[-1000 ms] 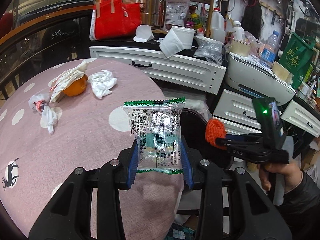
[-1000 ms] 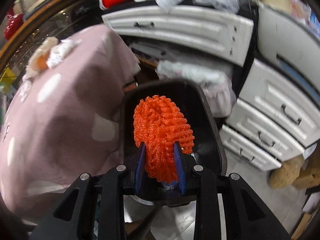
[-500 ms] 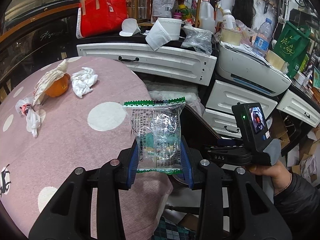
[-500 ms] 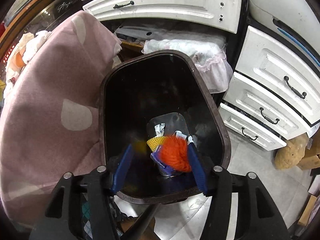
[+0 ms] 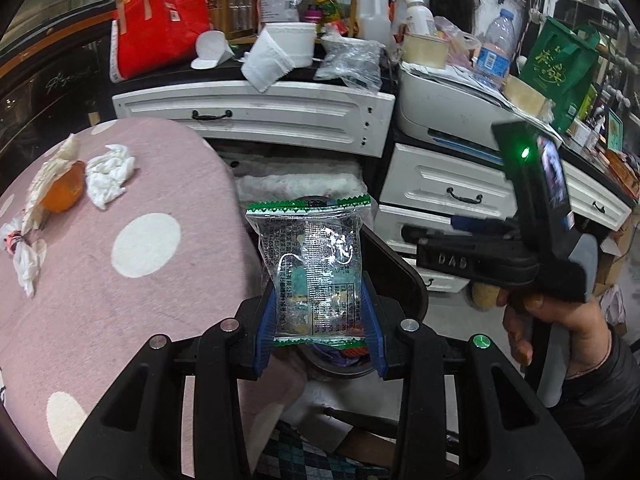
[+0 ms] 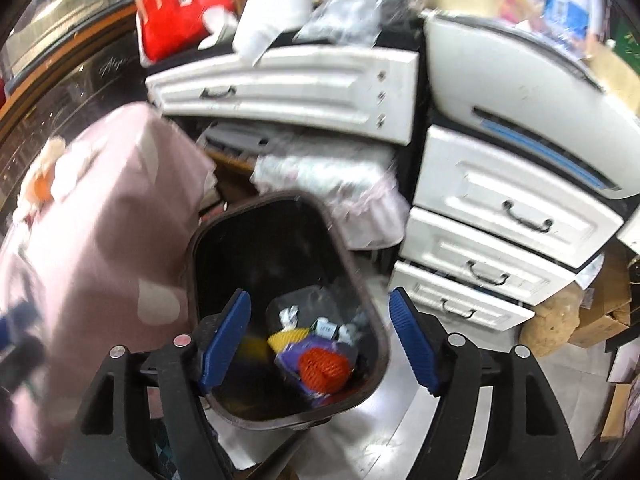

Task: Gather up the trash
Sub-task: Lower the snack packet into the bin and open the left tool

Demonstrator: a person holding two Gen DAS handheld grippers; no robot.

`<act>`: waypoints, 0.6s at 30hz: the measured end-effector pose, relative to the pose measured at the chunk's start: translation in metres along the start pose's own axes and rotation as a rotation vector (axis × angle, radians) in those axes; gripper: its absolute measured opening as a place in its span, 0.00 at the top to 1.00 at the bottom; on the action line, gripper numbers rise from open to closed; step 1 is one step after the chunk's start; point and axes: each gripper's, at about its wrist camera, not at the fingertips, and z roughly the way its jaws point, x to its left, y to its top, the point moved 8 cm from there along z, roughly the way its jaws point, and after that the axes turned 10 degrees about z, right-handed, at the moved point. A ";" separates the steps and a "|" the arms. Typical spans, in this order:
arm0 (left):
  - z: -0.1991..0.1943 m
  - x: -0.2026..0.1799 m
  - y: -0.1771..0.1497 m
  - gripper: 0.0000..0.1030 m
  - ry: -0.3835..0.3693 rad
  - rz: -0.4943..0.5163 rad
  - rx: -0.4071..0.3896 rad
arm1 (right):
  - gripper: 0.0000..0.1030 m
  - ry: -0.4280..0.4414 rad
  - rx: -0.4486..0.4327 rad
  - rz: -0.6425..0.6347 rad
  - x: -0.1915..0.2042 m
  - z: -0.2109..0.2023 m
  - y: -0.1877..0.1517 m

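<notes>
My left gripper (image 5: 318, 320) is shut on a clear snack wrapper (image 5: 310, 264) with green edges, held upright above the near rim of the dark trash bin (image 5: 400, 268). My right gripper (image 6: 318, 338) is open and empty above the bin (image 6: 348, 268). The orange foam net (image 6: 324, 368) lies at the bottom of the bin among other trash. On the pink dotted table (image 5: 120, 280) lie a crumpled white tissue (image 5: 110, 174), an orange under a tissue (image 5: 64, 188) and a knotted white scrap (image 5: 22, 250).
White drawer cabinets (image 6: 500, 216) stand right behind the bin, with a white printer (image 5: 452, 112) on top. A cluttered shelf with a red bag (image 5: 160, 36), bottles and a paper roll runs along the back. A frilled white cloth (image 6: 328, 176) hangs behind the bin.
My right gripper opened and dropped the orange foam net into the bin, then lifted and tilted up. My left gripper carried the wrapper to the right, from over the table to the bin.
</notes>
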 end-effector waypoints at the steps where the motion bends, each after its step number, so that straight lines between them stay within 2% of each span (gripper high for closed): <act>1: 0.004 -0.004 0.000 0.63 -0.011 0.004 0.008 | 0.29 -0.005 -0.015 0.009 -0.003 -0.004 0.003; 6: 0.024 -0.022 0.000 0.63 -0.049 0.033 0.046 | 0.26 -0.030 -0.065 0.055 -0.021 -0.017 0.018; 11: 0.050 -0.034 -0.001 0.63 -0.080 0.046 0.099 | 0.26 -0.047 -0.078 0.114 -0.041 -0.020 0.024; 18: 0.086 -0.046 -0.003 0.63 -0.086 0.072 0.170 | 0.26 -0.053 -0.091 0.160 -0.056 -0.026 0.026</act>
